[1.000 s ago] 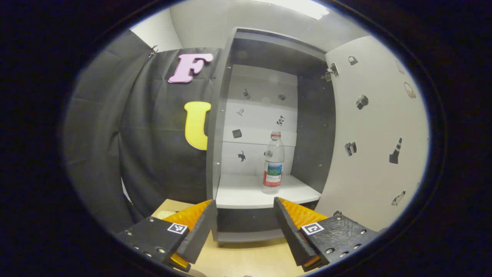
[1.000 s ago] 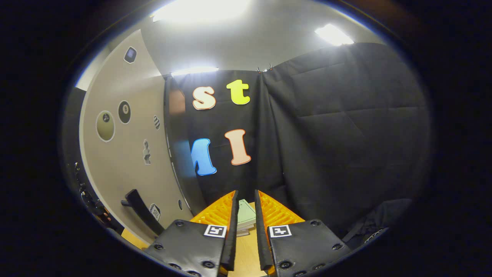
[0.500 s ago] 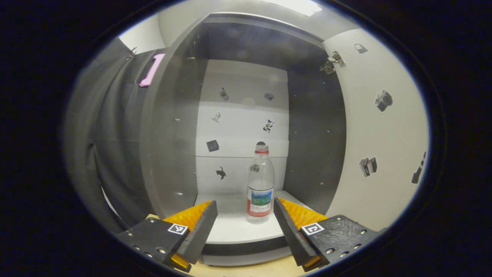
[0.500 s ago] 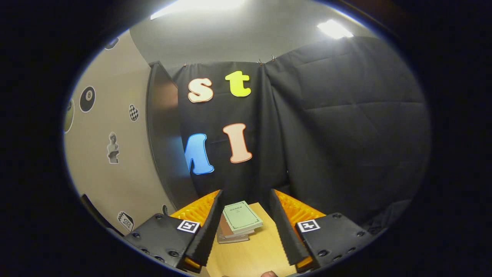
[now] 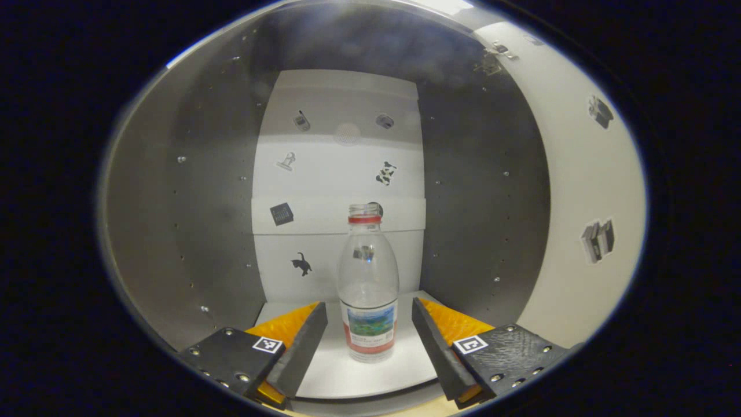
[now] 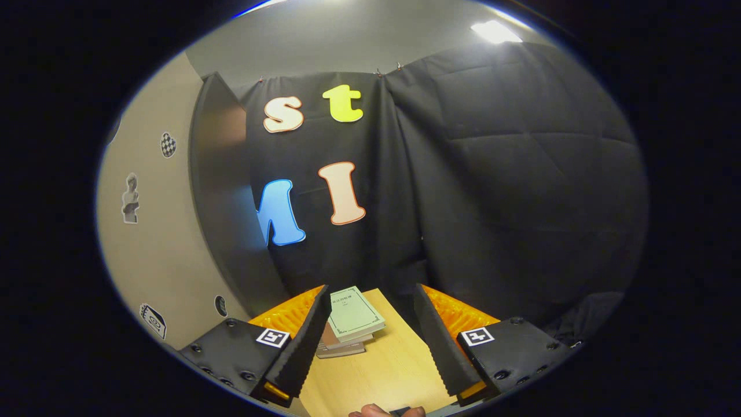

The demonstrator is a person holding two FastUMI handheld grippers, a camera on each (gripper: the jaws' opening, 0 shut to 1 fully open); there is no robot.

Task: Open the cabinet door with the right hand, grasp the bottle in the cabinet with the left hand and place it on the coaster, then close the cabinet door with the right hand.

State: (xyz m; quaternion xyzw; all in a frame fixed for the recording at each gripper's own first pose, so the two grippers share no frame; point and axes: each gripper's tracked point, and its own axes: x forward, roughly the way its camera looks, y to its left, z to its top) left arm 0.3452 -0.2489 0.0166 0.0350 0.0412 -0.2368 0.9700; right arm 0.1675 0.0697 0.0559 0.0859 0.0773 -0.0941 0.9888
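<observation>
inside the open cabinet (image 5: pixel 220 191), seen in the left gripper view, the dark left wall is met first, then the pale back panel, on which small stickers (image 5: pixel 301 264) are scattered. the left gripper (image 5: pixel 369 336) is held with its fingers spread wide, one on each side of the bottle (image 5: pixel 369 289), and neither finger is seen to touch it. the bottle is stood upright on the white shelf (image 5: pixel 370 376), about midway between the fingers and a little nearer the right one. it is clear, with a red ring under an open-looking neck and a printed label round its lower part. further right the dark right wall is seen, and beyond it the inner face of the cabinet door (image 5: pixel 584 191), swung open and dotted with stickers.

in the right gripper view, the pale outer face of the door (image 6: pixel 150 243) is seen at the left, with its dark edge beside it. the right gripper (image 6: pixel 367 341) is held with its fingers parted and nothing between them, above a wooden table (image 6: pixel 382 370). a small stack of books (image 6: pixel 350 321) is laid on the table just beyond the left finger. at the bottom edge a fingertip (image 6: pixel 370 411) of the person's hand is glimpsed.
</observation>
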